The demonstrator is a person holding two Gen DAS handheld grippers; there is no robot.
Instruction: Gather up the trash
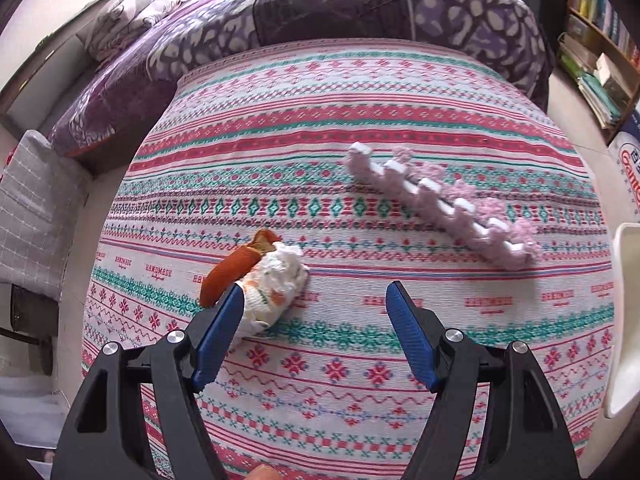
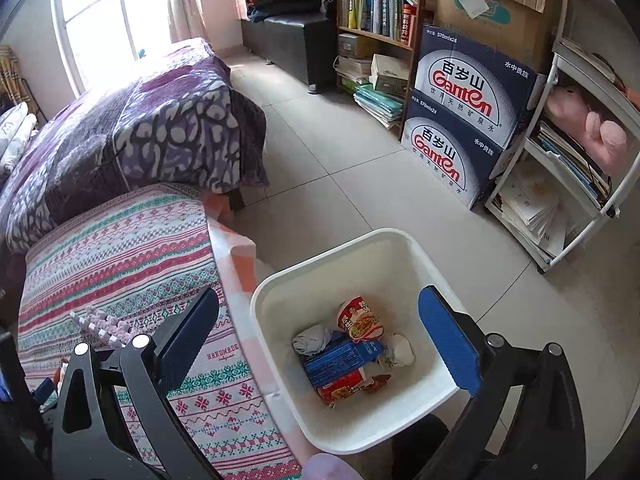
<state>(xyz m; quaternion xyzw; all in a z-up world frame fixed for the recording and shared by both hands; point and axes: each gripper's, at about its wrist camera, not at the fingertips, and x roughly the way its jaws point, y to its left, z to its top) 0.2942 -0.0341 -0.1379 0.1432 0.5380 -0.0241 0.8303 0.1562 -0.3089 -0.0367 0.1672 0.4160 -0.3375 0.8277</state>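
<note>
On the patterned tablecloth (image 1: 360, 128) lies a crumpled white tissue (image 1: 280, 280) wrapped around orange peel (image 1: 232, 270). My left gripper (image 1: 316, 292) is open and points down at it; the tissue lies just inside the left finger (image 1: 218, 336), and the right finger stands well apart from it. In the right wrist view my right gripper (image 2: 320, 296) hangs wide open and empty over a white bin (image 2: 332, 256). The bin holds a noodle cup (image 2: 360, 318), a blue box (image 2: 340, 360) and crumpled paper (image 2: 398, 350).
A pink crocheted strip (image 1: 440, 208) with white blocks lies on the cloth to the right of the tissue. The bin stands on the tiled floor (image 2: 340, 152) beside the table. Nearby are a purple-covered bed (image 2: 140, 132), a bookshelf (image 2: 376, 20), stacked water cartons (image 2: 460, 120) and a white rack (image 2: 580, 160).
</note>
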